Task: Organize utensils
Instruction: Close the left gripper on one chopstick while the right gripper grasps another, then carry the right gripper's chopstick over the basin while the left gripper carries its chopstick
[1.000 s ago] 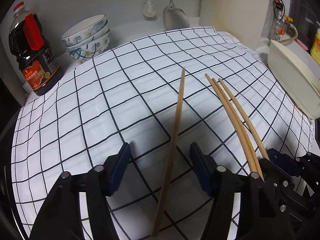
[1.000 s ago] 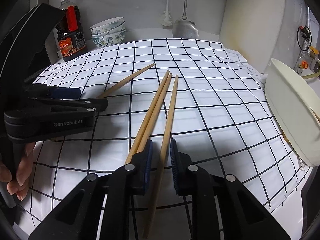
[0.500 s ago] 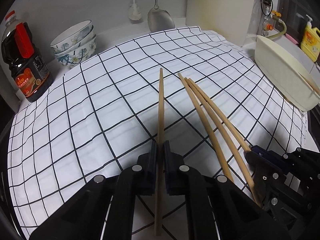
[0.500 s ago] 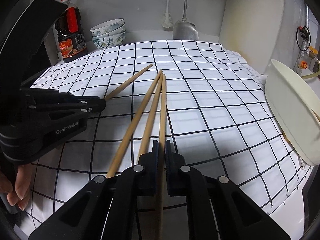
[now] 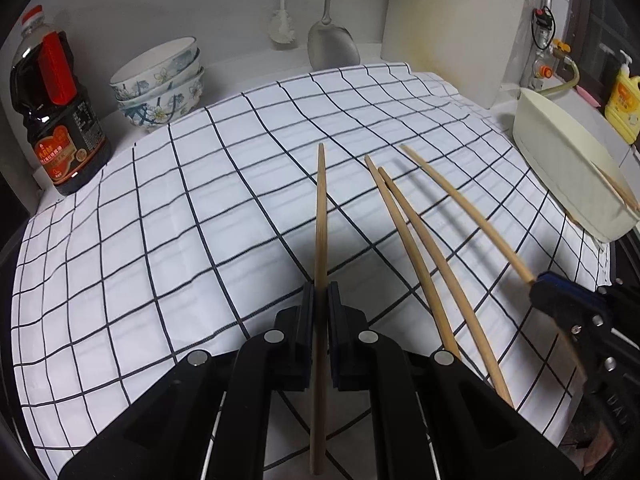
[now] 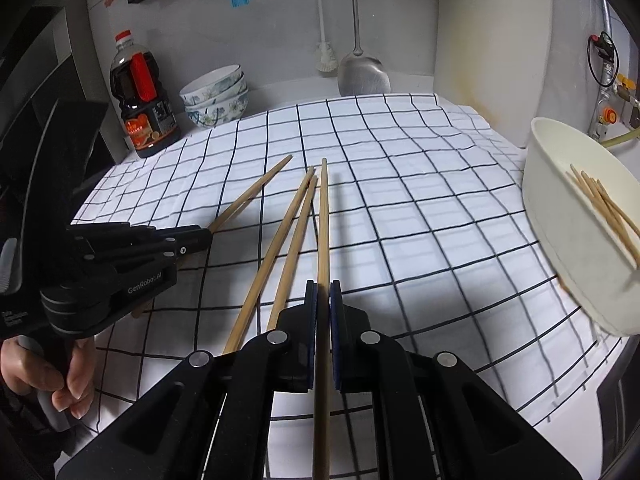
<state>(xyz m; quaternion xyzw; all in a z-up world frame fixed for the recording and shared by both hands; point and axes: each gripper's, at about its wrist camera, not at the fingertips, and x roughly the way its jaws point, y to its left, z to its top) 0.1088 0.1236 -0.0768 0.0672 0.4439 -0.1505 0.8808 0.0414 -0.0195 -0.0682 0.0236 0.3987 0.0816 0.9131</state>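
Wooden chopsticks lie on a white black-checked cloth [image 5: 160, 240]. My left gripper [image 5: 320, 300] is shut on one chopstick [image 5: 321, 208], which points away from me. My right gripper [image 6: 323, 296] is shut on another chopstick [image 6: 323, 220] and holds it lifted off the cloth; in the left wrist view that gripper [image 5: 560, 300] and its chopstick [image 5: 472, 216] show at the right. Two loose chopsticks [image 5: 420, 256] rest between the grippers, also seen as loose chopsticks [image 6: 280, 240] left of the held one. A cream tray [image 6: 560, 216] at the right holds several chopsticks [image 6: 608, 208].
A dark sauce bottle [image 5: 56, 120] and stacked patterned bowls [image 5: 164, 84] stand at the back left. A metal spatula [image 5: 332, 40] and a brush hang on the back wall. A yellow soap bottle [image 5: 624, 104] is at the far right. A hand [image 6: 48, 376] grips the left tool.
My left gripper closed on the single chopstick. My right gripper closed on one of three chopsticks and raised it off the cloth, away from the other two.
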